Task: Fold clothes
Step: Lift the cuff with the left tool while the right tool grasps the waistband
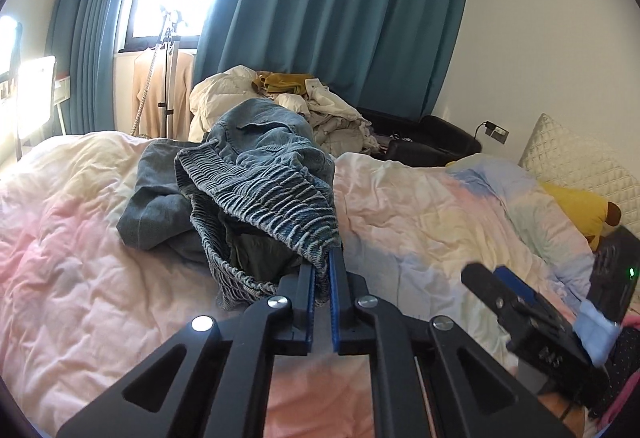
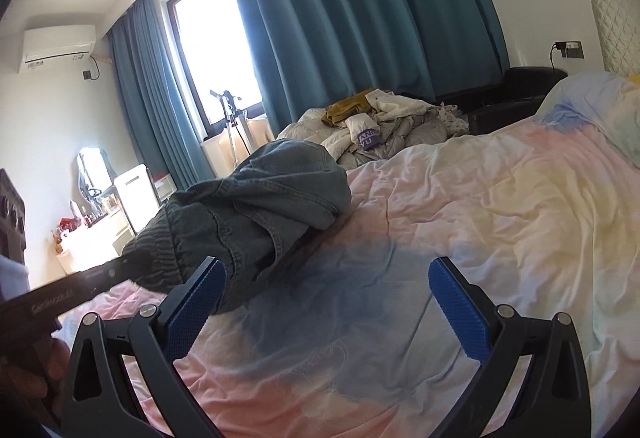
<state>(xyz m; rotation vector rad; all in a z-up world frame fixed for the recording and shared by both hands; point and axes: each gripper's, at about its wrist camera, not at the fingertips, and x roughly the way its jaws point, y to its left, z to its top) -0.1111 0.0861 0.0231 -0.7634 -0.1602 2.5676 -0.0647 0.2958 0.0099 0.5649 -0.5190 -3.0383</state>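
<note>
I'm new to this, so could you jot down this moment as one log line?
left gripper: shut on denim garment waistband, lifted | right gripper: open, empty | bed quilt: beneath

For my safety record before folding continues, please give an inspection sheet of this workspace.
Surface: crumpled pastel quilt covers the bed.
Job's things: blue-grey denim garment with ribbed elastic waistband, bunched, waistband raised.
Clutter: heap of white and mustard clothes behind the bed; yellow plush toy by the quilted pillow.
Grippers: left gripper shut on the waistband; right gripper open, empty.
Cables: charger lead in wall socket.
Surroundings: teal curtains, bright window, air conditioner.
</note>
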